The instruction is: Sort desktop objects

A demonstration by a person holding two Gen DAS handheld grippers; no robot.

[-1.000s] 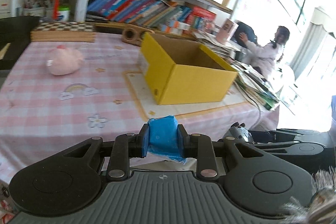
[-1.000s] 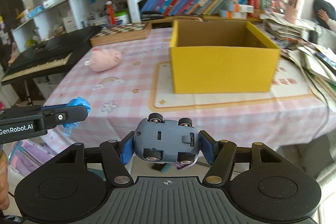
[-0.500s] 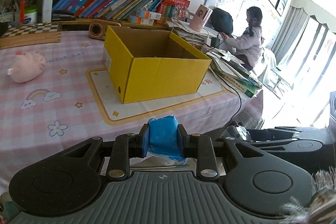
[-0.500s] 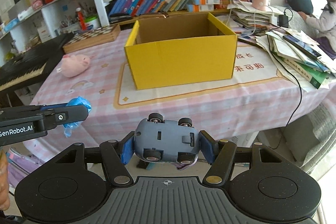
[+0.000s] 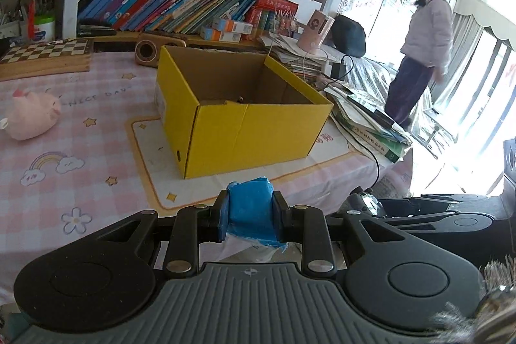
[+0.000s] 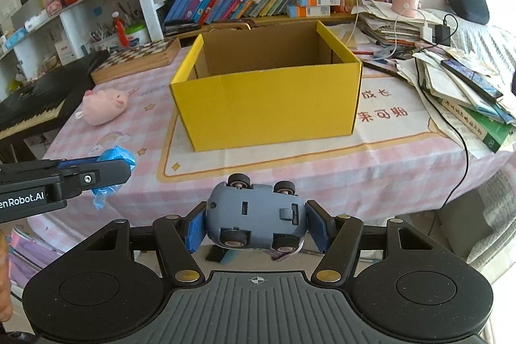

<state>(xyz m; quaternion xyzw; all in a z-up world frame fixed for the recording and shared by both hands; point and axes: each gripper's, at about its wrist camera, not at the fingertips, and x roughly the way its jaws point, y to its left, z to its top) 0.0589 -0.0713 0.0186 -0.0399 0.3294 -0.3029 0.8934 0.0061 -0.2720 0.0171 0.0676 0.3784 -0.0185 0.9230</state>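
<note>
My left gripper (image 5: pixel 250 216) is shut on a blue plastic packet (image 5: pixel 251 208) and holds it in the air before the table's front edge. It also shows in the right wrist view (image 6: pixel 113 158) at the left. My right gripper (image 6: pixel 256 226) is shut on a grey-blue toy car (image 6: pixel 254 220), held underside up, wheels showing. An open yellow cardboard box (image 5: pixel 238 108) stands on a placemat beyond both grippers; it also shows in the right wrist view (image 6: pixel 267 105). A pink plush pig (image 5: pixel 30 115) lies on the table left of the box.
The table has a pink checked cloth (image 5: pixel 64 157). A chessboard (image 5: pixel 45 55) and a wooden speaker (image 5: pixel 146 52) lie at the back. Stacks of papers and books (image 6: pixel 467 92) with a cable fill the right side. A keyboard (image 6: pixel 29 108) stands left. A person (image 5: pixel 419 44) stands far right.
Both grippers have risen and come closer to the table, so the box looks nearer and I see further into it. Both keep hold of their objects. The person at the right has stood up.
</note>
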